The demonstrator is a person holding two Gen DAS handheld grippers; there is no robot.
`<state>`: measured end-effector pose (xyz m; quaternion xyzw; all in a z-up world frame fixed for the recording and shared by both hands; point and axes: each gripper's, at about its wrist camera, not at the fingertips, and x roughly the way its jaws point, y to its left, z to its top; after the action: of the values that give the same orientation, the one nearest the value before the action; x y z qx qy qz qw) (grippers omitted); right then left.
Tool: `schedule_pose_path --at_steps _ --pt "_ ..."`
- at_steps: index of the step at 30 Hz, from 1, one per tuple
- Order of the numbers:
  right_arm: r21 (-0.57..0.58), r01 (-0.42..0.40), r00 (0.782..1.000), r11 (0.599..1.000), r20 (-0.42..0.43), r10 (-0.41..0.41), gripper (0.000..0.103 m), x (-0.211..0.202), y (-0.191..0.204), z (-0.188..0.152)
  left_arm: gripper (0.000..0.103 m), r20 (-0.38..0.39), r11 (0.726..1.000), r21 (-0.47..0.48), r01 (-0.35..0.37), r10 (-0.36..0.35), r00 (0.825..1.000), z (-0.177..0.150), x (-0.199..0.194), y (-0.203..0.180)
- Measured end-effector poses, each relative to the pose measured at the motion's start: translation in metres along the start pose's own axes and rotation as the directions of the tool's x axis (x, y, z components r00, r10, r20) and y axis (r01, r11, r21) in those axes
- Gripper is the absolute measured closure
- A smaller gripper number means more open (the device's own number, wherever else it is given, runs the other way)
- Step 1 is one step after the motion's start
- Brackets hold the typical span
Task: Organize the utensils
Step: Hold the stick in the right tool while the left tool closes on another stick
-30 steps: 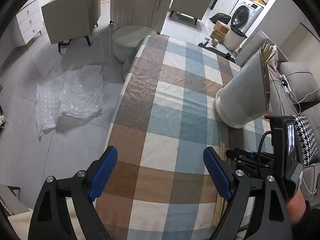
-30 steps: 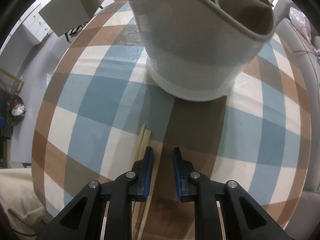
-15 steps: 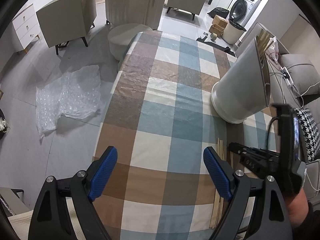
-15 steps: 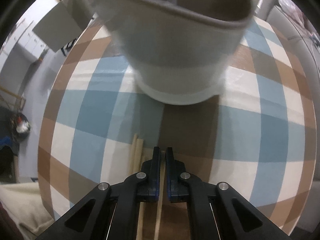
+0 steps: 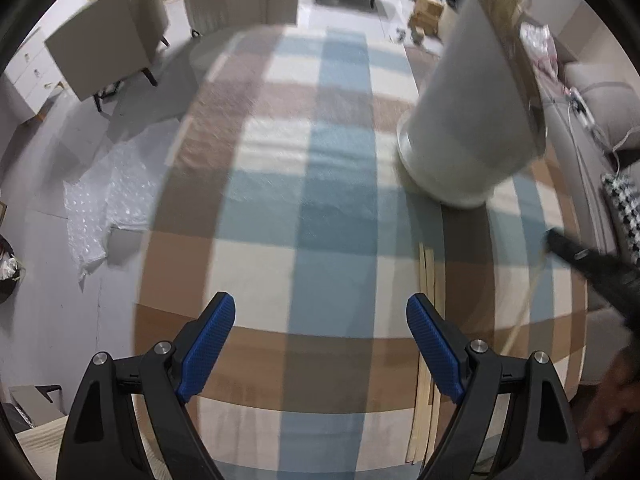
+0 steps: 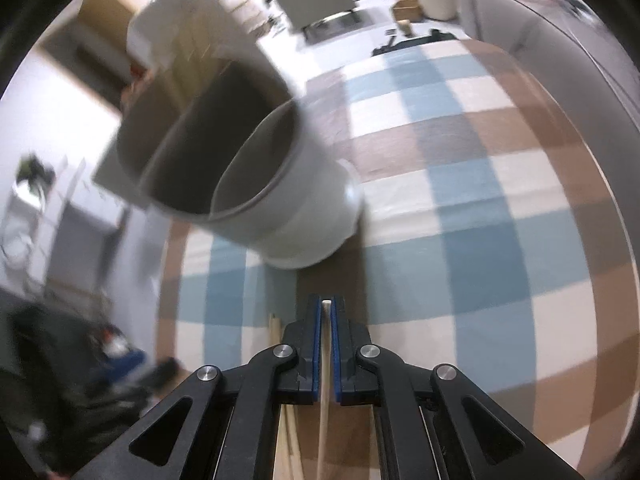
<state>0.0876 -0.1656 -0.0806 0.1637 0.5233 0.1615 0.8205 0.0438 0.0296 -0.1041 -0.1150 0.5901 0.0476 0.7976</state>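
In the left wrist view, the left gripper (image 5: 320, 340) is hanging with its blue pads wide apart and gripping nothing over the checked tablecloth (image 5: 320, 184), seemingly kept out of the way. The remaining chopsticks (image 5: 427, 304) are lying just beside its right finger, while the white holder (image 5: 468, 120) is standing beyond with sticks poking from its top. In the right wrist view, the right gripper (image 6: 328, 312) is pinching a single chopstick (image 6: 324, 396) between nearly closed pads, angling toward the holder's open compartments (image 6: 240, 152), likely for dropping it in.

Grey floor (image 5: 100, 128), armchairs (image 5: 108, 36), perhaps sofa (image 5: 600, 92)
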Motion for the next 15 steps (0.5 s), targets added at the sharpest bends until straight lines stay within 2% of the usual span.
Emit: schedule_pose_path --at_steps 3,6,12,15 --pt "0.105 -0.063 0.998 0.993 0.023 0.061 0.099 -0.014 -0.028 0.000 0.019 -0.069 1.000 0.001 0.008 -0.008 0.998 -0.006 0.020 -0.009" --pt "0.167 -0.100 0.995 0.981 0.047 0.093 0.099 -0.018 -0.034 -0.001 0.019 -0.110 1.000 -0.004 0.011 -0.011 0.994 -0.010 0.031 -0.016" --pt "0.166 -0.132 0.989 0.977 0.090 0.118 0.099 -0.034 -0.041 0.001 0.019 -0.123 1.000 0.021 -0.003 0.005 0.992 -0.015 0.037 -0.036" --pt "0.174 -0.140 0.987 0.975 0.107 0.123 0.099 -0.044 -0.051 0.001 0.018 -0.130 0.996 0.062 -0.058 0.066 0.989 -0.019 0.040 -0.044"
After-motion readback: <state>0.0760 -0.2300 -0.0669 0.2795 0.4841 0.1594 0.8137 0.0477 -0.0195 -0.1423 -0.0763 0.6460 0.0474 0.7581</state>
